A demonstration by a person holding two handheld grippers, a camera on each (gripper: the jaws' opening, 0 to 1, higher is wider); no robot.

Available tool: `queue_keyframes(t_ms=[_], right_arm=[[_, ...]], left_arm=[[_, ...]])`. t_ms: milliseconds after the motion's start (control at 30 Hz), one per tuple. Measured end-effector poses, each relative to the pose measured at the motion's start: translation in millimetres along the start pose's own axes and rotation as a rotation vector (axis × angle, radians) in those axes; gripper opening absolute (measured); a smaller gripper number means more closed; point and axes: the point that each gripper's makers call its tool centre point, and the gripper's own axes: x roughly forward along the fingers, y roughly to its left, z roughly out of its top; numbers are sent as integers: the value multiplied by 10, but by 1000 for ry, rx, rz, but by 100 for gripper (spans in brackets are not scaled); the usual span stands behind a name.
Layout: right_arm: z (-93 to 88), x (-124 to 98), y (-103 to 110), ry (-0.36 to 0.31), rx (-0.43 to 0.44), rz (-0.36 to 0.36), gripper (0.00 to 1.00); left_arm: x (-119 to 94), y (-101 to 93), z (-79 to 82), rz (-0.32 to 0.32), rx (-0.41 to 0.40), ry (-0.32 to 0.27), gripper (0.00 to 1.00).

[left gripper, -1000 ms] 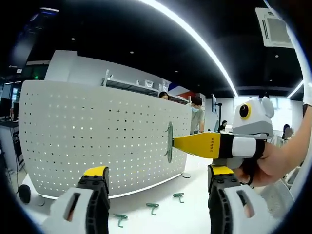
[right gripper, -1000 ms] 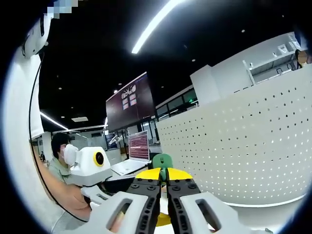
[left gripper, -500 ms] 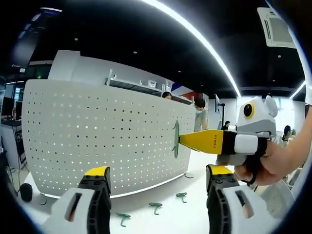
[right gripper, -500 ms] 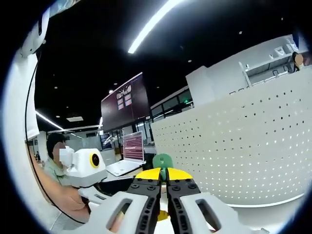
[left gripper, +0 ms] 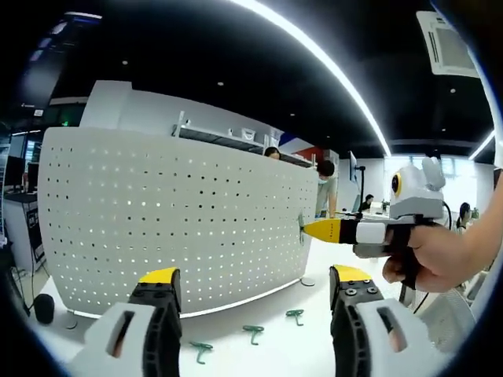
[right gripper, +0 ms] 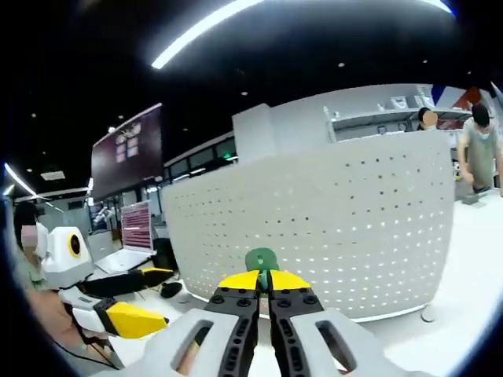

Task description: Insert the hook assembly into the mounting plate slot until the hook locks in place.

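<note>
A white perforated mounting panel [left gripper: 173, 220] stands upright on the white table, curved in this lens. My right gripper [left gripper: 310, 229] comes in from the right of the left gripper view, shut on a small green hook [left gripper: 301, 226] held close to the panel's right end. In the right gripper view the green hook [right gripper: 262, 259] sticks up between the shut yellow-tipped jaws of my right gripper [right gripper: 264, 281], facing the panel [right gripper: 330, 220]. My left gripper [left gripper: 253, 284] stands open with nothing between its jaws, and appears again as my left gripper [right gripper: 134, 302] at the lower left.
Three spare green hooks [left gripper: 253, 333] lie on the table [left gripper: 267, 357] in front of the panel. A hand [left gripper: 428, 255] holds the right gripper. People stand behind the panel [right gripper: 475, 149]. Screens [right gripper: 135, 228] are at the far left.
The right gripper has drawn farther from the left camera, toward the panel's right end, and swung round to face the panel. It still holds the hook. The left gripper stayed open.
</note>
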Motion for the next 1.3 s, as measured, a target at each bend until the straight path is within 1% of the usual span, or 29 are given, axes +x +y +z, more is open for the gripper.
queue_keyframes(t_ms=[167, 333, 367, 433, 533, 567, 633, 867, 1100, 1300], right_arm=[[11, 1, 24, -2, 4, 2, 1], [43, 73, 32, -6, 1, 1, 1], [57, 88, 35, -9, 6, 1, 1], [91, 132, 37, -13, -19, -8, 1], [144, 186, 44, -21, -11, -8, 1], [162, 211, 42, -22, -27, -11, 1], [192, 235, 40, -27, -30, -14, 1], [286, 325, 17, -43, -38, -29, 1], [398, 414, 8, -63, -54, -49, 1], [500, 517, -6, -84, -63, -68, 1]], left_arm=[[-3, 3, 13, 1, 2, -2, 79], [-29, 27, 17, 7, 4, -4, 78], [-37, 40, 17, 10, 5, -5, 78], [-63, 72, 10, 18, 2, -4, 78], [-93, 112, -15, 30, -6, -2, 78], [-102, 121, -8, 33, -6, -7, 77], [-119, 139, 2, 37, -8, -17, 77], [-193, 183, 12, 57, 6, -37, 77], [-239, 191, -4, 59, 4, -46, 77], [-277, 214, 16, 71, 3, -59, 77]])
